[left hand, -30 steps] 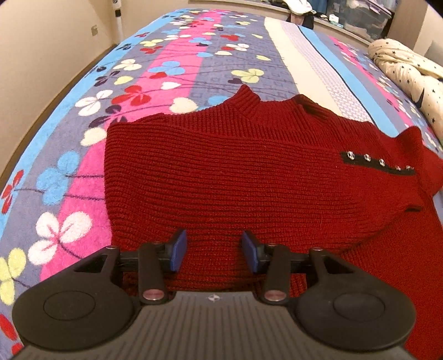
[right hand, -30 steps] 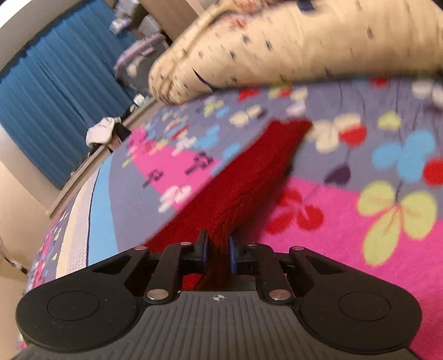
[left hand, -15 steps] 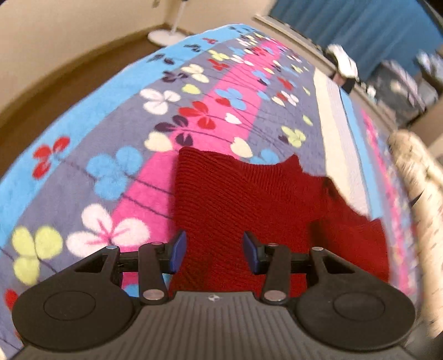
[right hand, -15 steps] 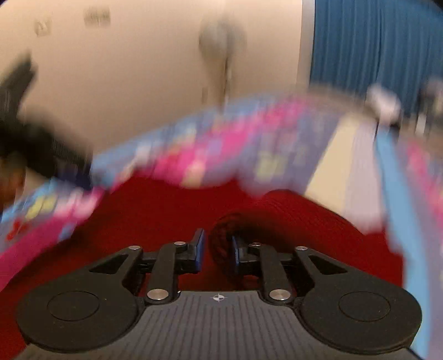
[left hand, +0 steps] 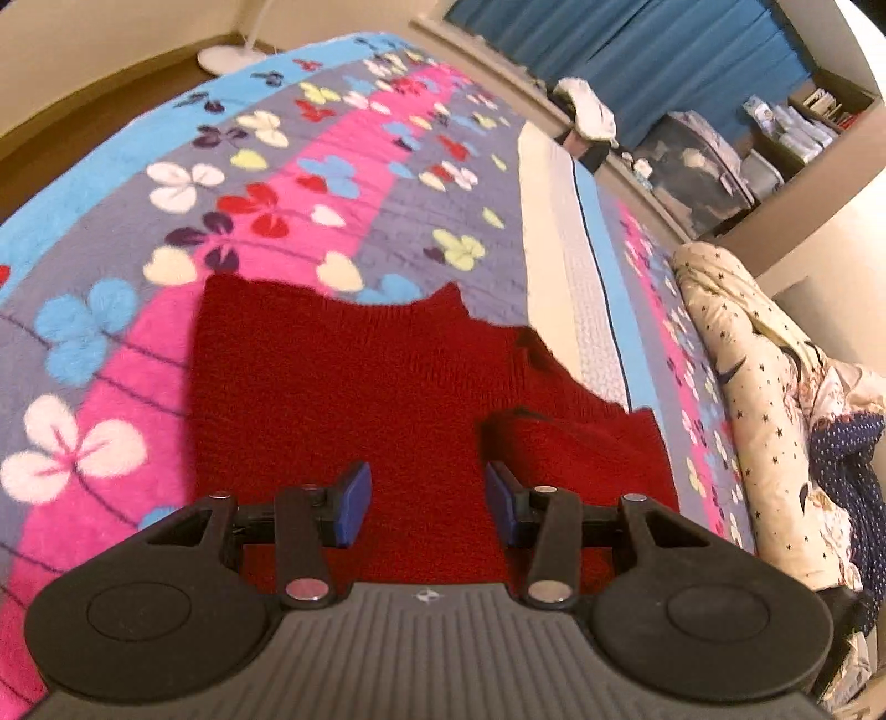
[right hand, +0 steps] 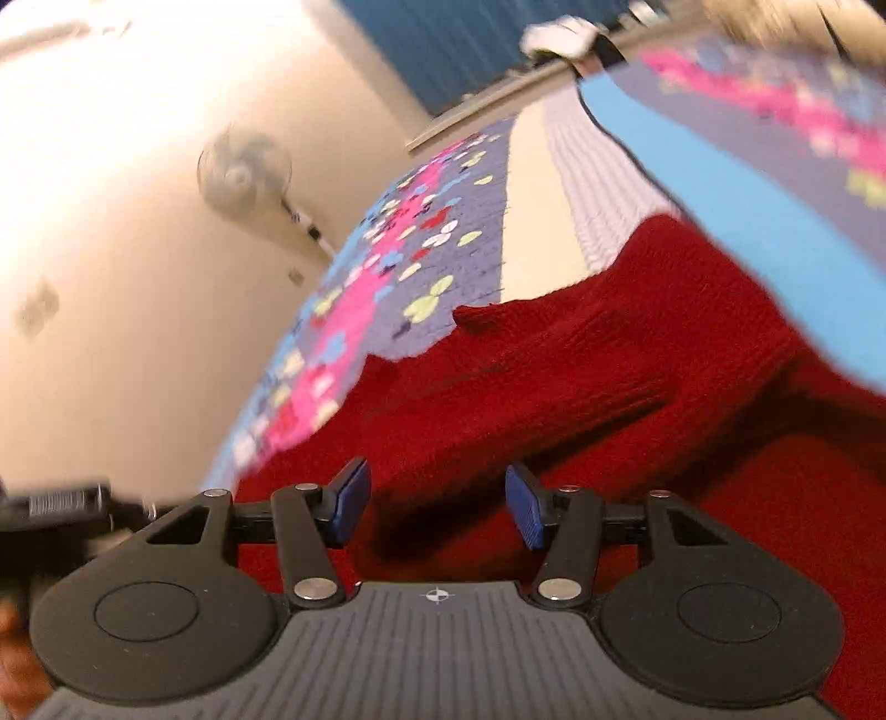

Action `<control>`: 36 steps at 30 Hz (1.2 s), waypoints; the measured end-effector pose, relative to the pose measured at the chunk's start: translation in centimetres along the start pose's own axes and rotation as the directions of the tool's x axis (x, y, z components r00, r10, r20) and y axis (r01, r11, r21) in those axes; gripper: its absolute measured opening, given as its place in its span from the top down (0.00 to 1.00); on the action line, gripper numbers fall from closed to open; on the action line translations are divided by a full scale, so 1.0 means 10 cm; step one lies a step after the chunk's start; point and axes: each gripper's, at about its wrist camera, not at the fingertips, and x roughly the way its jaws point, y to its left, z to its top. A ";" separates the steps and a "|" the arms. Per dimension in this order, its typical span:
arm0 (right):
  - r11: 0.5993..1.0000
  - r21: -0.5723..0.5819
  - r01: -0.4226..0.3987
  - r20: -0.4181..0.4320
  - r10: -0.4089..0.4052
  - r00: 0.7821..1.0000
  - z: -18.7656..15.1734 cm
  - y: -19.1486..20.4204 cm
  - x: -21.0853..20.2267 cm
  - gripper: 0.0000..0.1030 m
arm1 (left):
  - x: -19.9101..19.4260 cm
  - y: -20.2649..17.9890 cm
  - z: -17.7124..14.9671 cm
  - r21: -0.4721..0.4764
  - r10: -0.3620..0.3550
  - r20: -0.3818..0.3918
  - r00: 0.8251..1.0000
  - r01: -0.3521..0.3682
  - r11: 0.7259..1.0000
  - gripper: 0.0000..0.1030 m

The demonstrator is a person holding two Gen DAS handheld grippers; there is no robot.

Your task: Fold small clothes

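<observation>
A small red knitted sweater [left hand: 354,387] lies flat on the flowered bedspread [left hand: 260,166]; its right sleeve is folded in over the body [left hand: 581,448]. My left gripper [left hand: 423,501] hovers over the sweater's near part, jaws apart with only the knit below them. In the right wrist view the same sweater [right hand: 581,387] fills the lower half, the folded sleeve lying across it. My right gripper [right hand: 437,501] is above it, its jaws opening, and no cloth is pinched between them.
A rolled cream quilt with stars [left hand: 764,399] lies along the bed's right side. Blue curtains [left hand: 637,44], storage boxes [left hand: 692,166] and a white cloth [left hand: 590,111] stand beyond the bed. A standing fan [right hand: 243,171] is by the wall on the left.
My right gripper carried the red sleeve across onto the sweater's body and let go, its jaws now apart. My left gripper rose and rolled, staying open over the sweater.
</observation>
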 end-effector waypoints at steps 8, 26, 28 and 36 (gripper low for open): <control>0.826 -0.520 -0.218 0.015 0.264 0.965 -0.38 0.86 -0.02 0.82 | -0.10 0.29 0.16 -0.119 -0.045 0.044 0.998 0.050 0.992 0.49; 0.942 0.161 0.293 -0.018 -0.294 0.956 -0.09 -0.06 -0.52 0.57 | 0.22 0.58 0.15 -0.206 0.055 -0.132 0.990 -0.082 0.975 0.88; 0.922 0.213 0.324 -0.008 -0.330 0.944 -0.03 -0.16 -0.53 0.56 | 0.21 0.44 0.14 -0.069 0.128 -0.094 0.987 -0.135 0.989 0.90; 0.877 0.388 0.282 0.002 -0.306 0.952 0.14 -0.65 -0.34 0.87 | -0.10 0.15 0.14 0.035 0.020 0.177 0.984 -0.027 0.999 0.92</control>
